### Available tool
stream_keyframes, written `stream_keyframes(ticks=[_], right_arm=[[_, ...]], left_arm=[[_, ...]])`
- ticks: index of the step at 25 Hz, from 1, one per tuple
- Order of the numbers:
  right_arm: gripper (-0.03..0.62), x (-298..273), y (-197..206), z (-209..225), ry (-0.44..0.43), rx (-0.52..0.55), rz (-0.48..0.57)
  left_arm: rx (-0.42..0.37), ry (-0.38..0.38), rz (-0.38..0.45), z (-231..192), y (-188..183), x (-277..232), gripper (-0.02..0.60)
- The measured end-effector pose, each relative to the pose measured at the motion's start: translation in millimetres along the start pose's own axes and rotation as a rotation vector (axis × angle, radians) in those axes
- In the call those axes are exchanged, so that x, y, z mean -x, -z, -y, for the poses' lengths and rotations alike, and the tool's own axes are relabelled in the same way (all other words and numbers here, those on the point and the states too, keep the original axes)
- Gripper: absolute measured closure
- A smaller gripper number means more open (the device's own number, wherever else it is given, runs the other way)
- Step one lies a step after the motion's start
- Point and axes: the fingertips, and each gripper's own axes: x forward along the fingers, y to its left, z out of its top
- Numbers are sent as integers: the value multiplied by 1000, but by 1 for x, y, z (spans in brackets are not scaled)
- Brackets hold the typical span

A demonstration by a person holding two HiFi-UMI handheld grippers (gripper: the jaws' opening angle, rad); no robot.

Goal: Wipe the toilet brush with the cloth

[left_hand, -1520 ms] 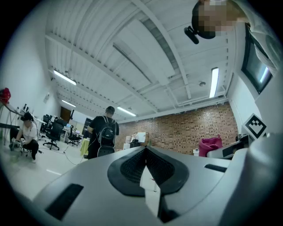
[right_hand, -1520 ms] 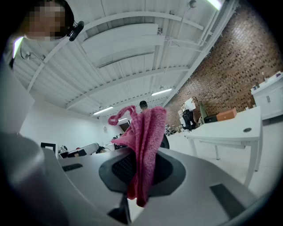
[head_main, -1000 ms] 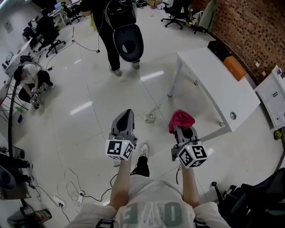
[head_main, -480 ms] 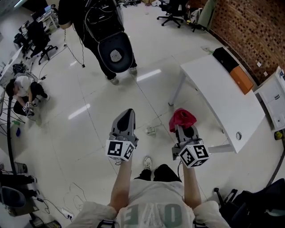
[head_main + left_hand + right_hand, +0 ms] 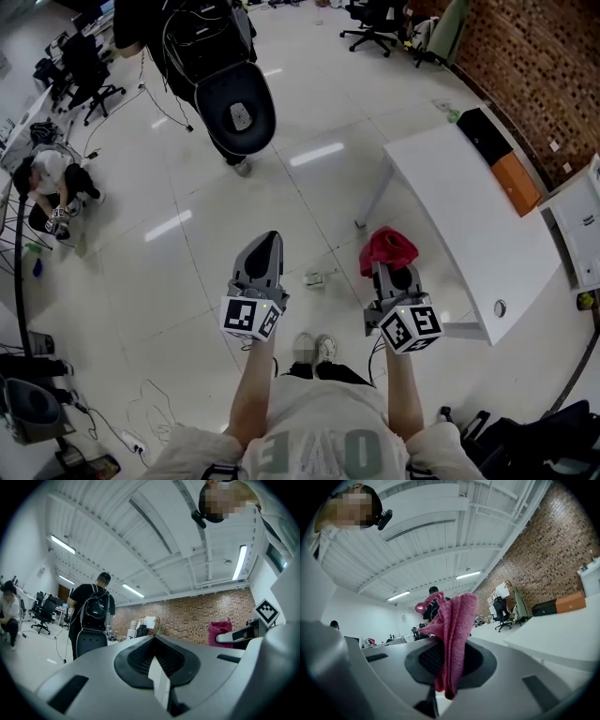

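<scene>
My left gripper [image 5: 267, 246] is held out level over the floor, jaws shut with nothing between them; in the left gripper view its closed tips [image 5: 154, 641] point across the room. To its right, my right gripper [image 5: 390, 272] is shut on a pink-red cloth [image 5: 388, 247]. In the right gripper view the cloth [image 5: 452, 630] stands bunched up out of the closed jaws and hangs down over them. No toilet brush shows in any view.
A white table [image 5: 469, 220] stands right of the right gripper, with a black and an orange box [image 5: 517, 183] at its far end. A person with a backpack [image 5: 202, 37] holds a black seat ahead. Another person [image 5: 52, 178] crouches far left. Cables [image 5: 150, 403] lie near my feet.
Both grippers have travelled across the floor with me, keeping their pose and the cloth. The table has slid right and nearer; the person with the backpack has shifted left.
</scene>
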Motion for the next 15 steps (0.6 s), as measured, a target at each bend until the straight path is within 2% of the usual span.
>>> stream_keyframes(ticks=[4,8,11,15], right_arm=[[563,-9,4,24,5,13,-1],[562,-23,44,54,-23,53,29],[562,-41,119,99,-22,64,55],[563,-68,260,178,34,41,102]], left_arm=[[-10,-4,-16,2,17,-16,578],[-42,8,20,-5,60,-29,578],[-64,19,33,-19,142,-36,578],[-46,19,54,-57,296,-42,578]])
